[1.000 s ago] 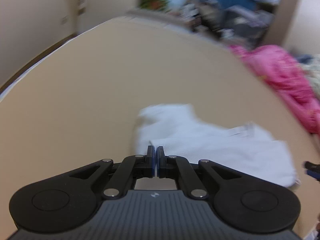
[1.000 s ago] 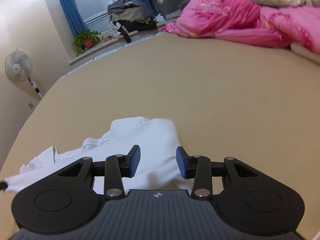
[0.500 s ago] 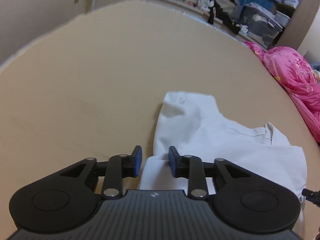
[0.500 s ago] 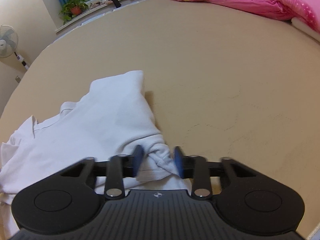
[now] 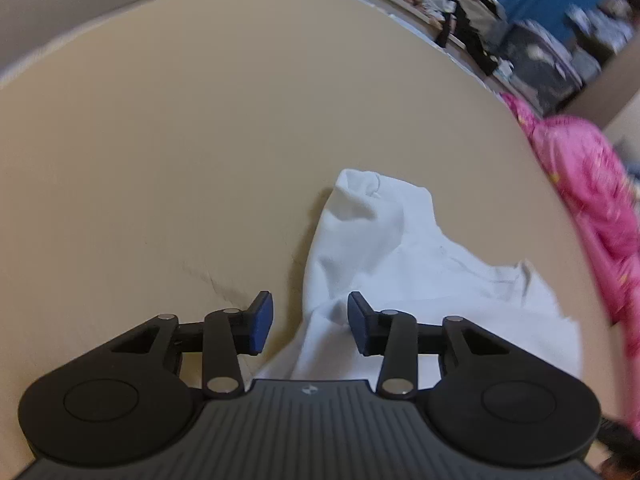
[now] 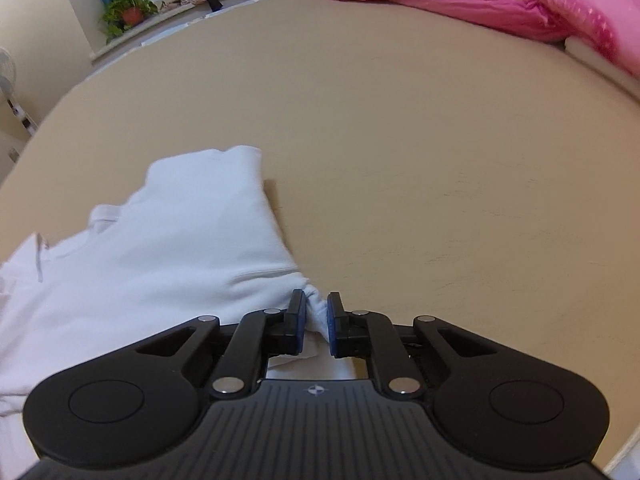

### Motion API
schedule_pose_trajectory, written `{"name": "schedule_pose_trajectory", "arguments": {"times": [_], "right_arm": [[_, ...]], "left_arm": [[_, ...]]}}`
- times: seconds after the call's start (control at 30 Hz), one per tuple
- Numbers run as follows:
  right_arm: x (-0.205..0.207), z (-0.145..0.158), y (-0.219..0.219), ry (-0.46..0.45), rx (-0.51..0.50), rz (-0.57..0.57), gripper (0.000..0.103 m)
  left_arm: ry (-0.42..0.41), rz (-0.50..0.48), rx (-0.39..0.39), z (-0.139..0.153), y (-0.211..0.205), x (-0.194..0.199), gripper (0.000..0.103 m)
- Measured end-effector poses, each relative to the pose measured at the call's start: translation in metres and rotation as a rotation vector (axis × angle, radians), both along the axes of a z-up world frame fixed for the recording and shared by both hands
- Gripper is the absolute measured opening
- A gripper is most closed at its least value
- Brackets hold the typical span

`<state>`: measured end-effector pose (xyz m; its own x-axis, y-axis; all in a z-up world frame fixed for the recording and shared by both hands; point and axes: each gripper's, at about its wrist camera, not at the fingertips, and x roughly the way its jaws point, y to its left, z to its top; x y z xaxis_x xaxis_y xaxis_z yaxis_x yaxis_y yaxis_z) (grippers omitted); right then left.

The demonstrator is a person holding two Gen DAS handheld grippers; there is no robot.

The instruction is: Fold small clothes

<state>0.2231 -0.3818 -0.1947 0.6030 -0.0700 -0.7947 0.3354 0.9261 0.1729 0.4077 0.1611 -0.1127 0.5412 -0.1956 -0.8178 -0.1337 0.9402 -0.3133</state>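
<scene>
Barely begun: white shirt (image 6: 160, 264) unfolded on bed (image 6: 400, 140); right tongs (image 6: 316, 322) clamped on its corner, left tongs (image 5: 306, 328) opening around cloth.

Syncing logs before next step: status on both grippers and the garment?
Right gripper shut on white garment edge. Left gripper opening, cloth between jaws, ungripped. Nothing in the way.

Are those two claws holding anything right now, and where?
The right gripper pinches the white shirt at a bunched corner. The left gripper is opening astride the shirt's edge, holding nothing.
</scene>
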Motion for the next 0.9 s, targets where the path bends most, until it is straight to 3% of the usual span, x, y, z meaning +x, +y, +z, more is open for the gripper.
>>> {"name": "schedule_pose_trajectory", "arguments": {"times": [0.1,0.2,0.27,0.37,0.4,0.43,0.5,0.53,0.6,0.7,0.9], "right_arm": [[0.003,-0.005,-0.004,0.022,-0.018,-0.025,0.006],[0.004,-0.005,-0.007,0.01,0.002,-0.031,0.005],[0.004,-0.006,-0.004,0.01,-0.014,-0.019,0.005],[0.007,-0.006,-0.002,0.012,-0.017,-0.007,0.005],[0.006,-0.006,-0.002,0.013,-0.017,-0.004,0.005],[0.003,-0.005,-0.003,0.015,-0.021,0.001,0.005],[0.003,-0.006,-0.003,0.02,-0.037,0.004,0.006],[0.003,-0.006,-0.002,0.021,-0.044,0.002,0.006],[0.001,-0.004,-0.003,0.019,-0.037,-0.012,0.011],[-0.002,0.002,-0.005,-0.001,-0.024,-0.038,0.016],[-0.013,0.027,0.001,-0.204,0.032,-0.024,0.026]], "left_arm": [[0.012,-0.062,0.017,-0.005,-0.012,0.003,0.021],[-0.034,-0.168,0.11,0.009,-0.024,0.0,0.013],[-0.143,-0.2,0.129,0.033,-0.027,-0.011,0.01],[-0.362,-0.16,0.068,0.066,-0.017,-0.027,0.01],[-0.388,-0.141,0.072,0.067,-0.015,-0.029,0.01],[-0.375,-0.119,0.101,0.063,-0.016,-0.027,0.01],[-0.238,-0.091,0.198,0.041,-0.016,-0.015,0.011],[-0.173,-0.075,0.198,0.032,-0.013,-0.011,0.011],[-0.146,-0.039,0.138,0.029,-0.004,-0.011,0.011],[-0.178,-0.048,0.083,0.036,-0.001,-0.014,0.019],[-0.126,-0.096,-0.047,0.016,-0.009,0.0,0.019]]}}
